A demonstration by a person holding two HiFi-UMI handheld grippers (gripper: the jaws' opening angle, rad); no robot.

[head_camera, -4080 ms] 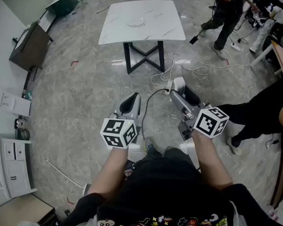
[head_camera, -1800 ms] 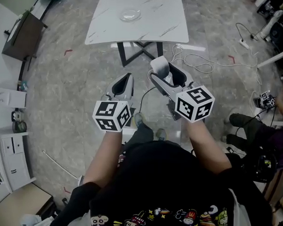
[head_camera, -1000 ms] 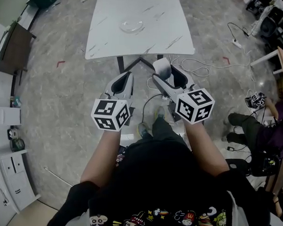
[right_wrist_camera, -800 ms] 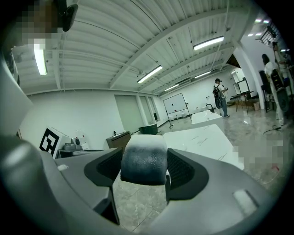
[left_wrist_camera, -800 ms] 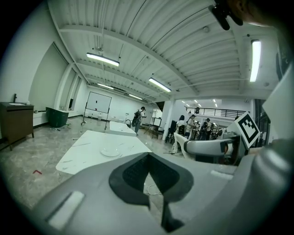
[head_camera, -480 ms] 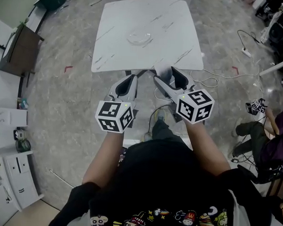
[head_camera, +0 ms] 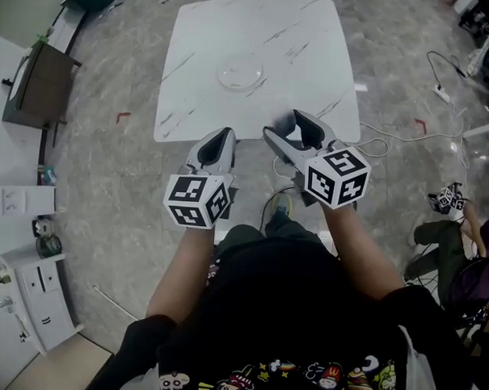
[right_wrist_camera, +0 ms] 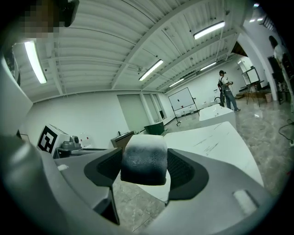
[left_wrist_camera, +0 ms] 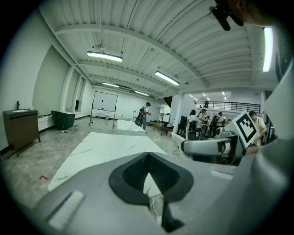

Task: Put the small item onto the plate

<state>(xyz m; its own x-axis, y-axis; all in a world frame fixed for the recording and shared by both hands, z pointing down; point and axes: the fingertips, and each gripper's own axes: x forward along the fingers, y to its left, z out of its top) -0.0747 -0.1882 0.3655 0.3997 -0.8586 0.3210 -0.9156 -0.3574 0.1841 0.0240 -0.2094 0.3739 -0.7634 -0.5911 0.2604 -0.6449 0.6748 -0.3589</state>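
Observation:
My right gripper (head_camera: 291, 124) is shut on a small grey-and-white block (head_camera: 284, 130), which fills the gap between the jaws in the right gripper view (right_wrist_camera: 143, 159). A clear glass plate (head_camera: 239, 73) lies near the middle of the white marble table (head_camera: 308, 39), well ahead of both grippers. My left gripper (head_camera: 220, 141) is shut with nothing in it, jaw tips meeting (left_wrist_camera: 148, 160). Both grippers hover at the table's near edge. The table top (left_wrist_camera: 103, 146) stretches ahead in the left gripper view.
A dark cabinet (head_camera: 35, 80) stands on the left, with a white drawer unit (head_camera: 38, 294) nearer me. Cables (head_camera: 447, 86) trail over the grey floor to the right. At the right edge a person holds another marker cube (head_camera: 449, 197). People stand far off (left_wrist_camera: 209, 120).
The table has come much closer, from far ahead to just under the gripper tips. The right gripper keeps its hold on the block; the left stays shut.

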